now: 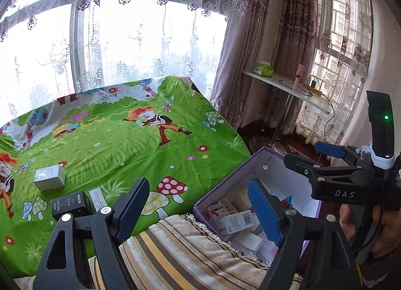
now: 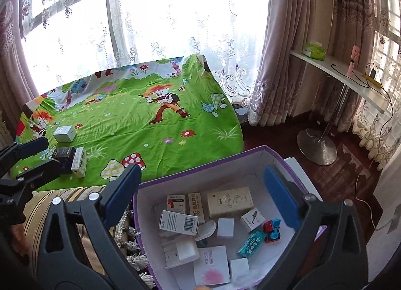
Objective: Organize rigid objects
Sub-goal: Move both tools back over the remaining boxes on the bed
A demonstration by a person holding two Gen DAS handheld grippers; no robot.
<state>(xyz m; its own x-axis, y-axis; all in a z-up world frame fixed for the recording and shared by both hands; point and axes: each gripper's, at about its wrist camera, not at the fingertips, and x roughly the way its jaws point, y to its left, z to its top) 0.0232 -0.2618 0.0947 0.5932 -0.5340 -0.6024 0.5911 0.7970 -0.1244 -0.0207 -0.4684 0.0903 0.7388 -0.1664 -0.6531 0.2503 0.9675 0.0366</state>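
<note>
- Right gripper (image 2: 200, 194) tilts down over the purple box (image 2: 175, 177) — jaws wide, gripping nothing; small cartons lie inside.
- Left gripper (image 1: 198, 204) angles downward, jaws apart and empty — seemingly above the striped cushion (image 1: 175, 247).
- Three boxes, including a silver box (image 1: 49, 177), remain on the green sheet (image 1: 125, 144).

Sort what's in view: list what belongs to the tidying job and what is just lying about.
Belongs to the job:
- purple bin, already holding small boxes
- silver box on the green cloth
- black box beside it
- white carton against the black box
- left claw and right claw, both open and empty

Just lying about:
- tissue pack on the white shelf
- pink fan
- yellow power strip
</note>
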